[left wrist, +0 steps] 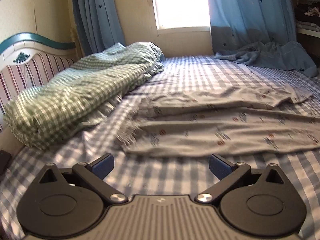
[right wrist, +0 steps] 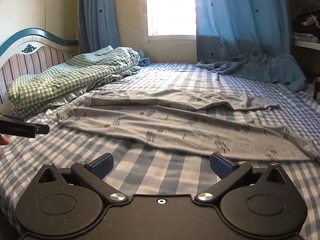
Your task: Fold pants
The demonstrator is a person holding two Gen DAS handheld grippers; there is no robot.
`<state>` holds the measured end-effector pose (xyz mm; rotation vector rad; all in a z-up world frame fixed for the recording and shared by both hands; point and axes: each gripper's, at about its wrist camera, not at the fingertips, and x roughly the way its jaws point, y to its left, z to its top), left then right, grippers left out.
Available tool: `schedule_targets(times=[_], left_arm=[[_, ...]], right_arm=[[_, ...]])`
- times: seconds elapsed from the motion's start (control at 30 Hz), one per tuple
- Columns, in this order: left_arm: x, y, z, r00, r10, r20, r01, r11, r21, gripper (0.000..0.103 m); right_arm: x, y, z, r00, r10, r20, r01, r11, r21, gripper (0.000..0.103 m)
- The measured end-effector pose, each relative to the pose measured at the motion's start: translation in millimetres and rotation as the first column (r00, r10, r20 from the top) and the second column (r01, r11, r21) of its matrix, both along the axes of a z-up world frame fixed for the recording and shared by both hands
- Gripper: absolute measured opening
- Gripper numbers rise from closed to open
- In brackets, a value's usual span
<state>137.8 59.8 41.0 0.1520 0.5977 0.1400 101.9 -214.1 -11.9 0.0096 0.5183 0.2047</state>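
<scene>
On checked bedsheet (right wrist: 140, 172) | grey printed pants (right wrist: 180, 128) spread flat, wrinkled | both jaws wide open, empty

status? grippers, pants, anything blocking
Left gripper open, empty, short of the near edge. Right gripper open, empty. Grey pants spread flat on bed, unfolded. Green checked duvet beside the waistband, not overlapping.

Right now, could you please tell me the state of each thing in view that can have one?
Pants: spread flat on the bed, unfolded, legs apart.
Left tongs: open, empty.
Right tongs: open, empty.
Green checked duvet: rolled up by the headboard.
Curtains: drawn apart.
Blue cloth: crumpled at the far corner.
</scene>
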Motion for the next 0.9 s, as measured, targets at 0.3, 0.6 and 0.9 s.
schedule_targets(times=[0.3,0.6,0.9], left_arm=[[174,52,56,0.996,-0.082,0.016,0.080,0.991,0.103,0.103],[349,94,-21,0.947,-0.269,-0.174,0.282,0.958,0.056,0.103],[423,122,-99,0.895,-0.310,-0.320,0.317,0.948,-0.030,0.102]], right_arm=[[168,-26,66,0.965,0.262,-0.002,-0.260,0.959,-0.114,0.103],[374,-6,26,0.855,0.486,-0.182,-0.503,0.862,-0.061,0.103],[502,-2,-41,0.841,0.432,-0.326,-0.476,0.877,-0.068,0.102]])
